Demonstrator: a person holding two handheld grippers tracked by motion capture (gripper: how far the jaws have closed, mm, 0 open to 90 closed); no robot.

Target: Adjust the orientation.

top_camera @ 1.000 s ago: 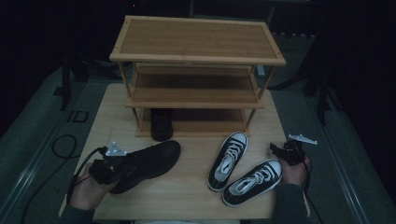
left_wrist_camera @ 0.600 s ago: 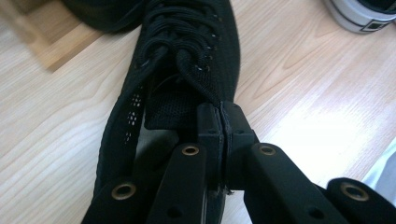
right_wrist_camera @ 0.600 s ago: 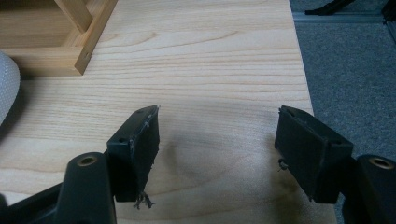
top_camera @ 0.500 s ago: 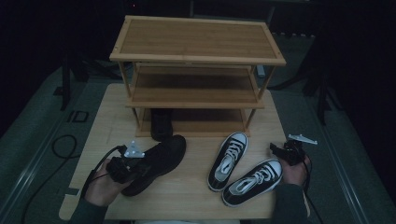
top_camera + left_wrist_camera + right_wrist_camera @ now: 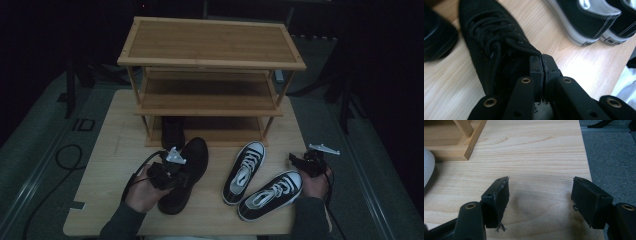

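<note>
My left gripper [image 5: 176,169] is shut on the collar of a black mesh lace-up shoe [image 5: 189,165], left of the table's middle, with the toe pointing at the rack. In the left gripper view the pads [image 5: 535,67] pinch the right rim of the shoe [image 5: 491,42] at its opening. A second black shoe [image 5: 172,131] stands on the bottom level of the wooden shoe rack [image 5: 210,65]. My right gripper [image 5: 296,161] rests near the table's right edge, and its jaws [image 5: 540,191] are open over bare wood.
Two black-and-white sneakers [image 5: 245,167] [image 5: 272,190] lie side by side on the wooden table [image 5: 112,150], between the grippers. The three-level rack takes up the far half of the table. A rack leg [image 5: 470,142] stands ahead-left of the right gripper. Carpet [image 5: 614,157] lies beyond the right edge.
The left gripper has carried the black shoe to the right and away from the near edge, and the toe has swung towards the rack. The right gripper has stayed where it was.
</note>
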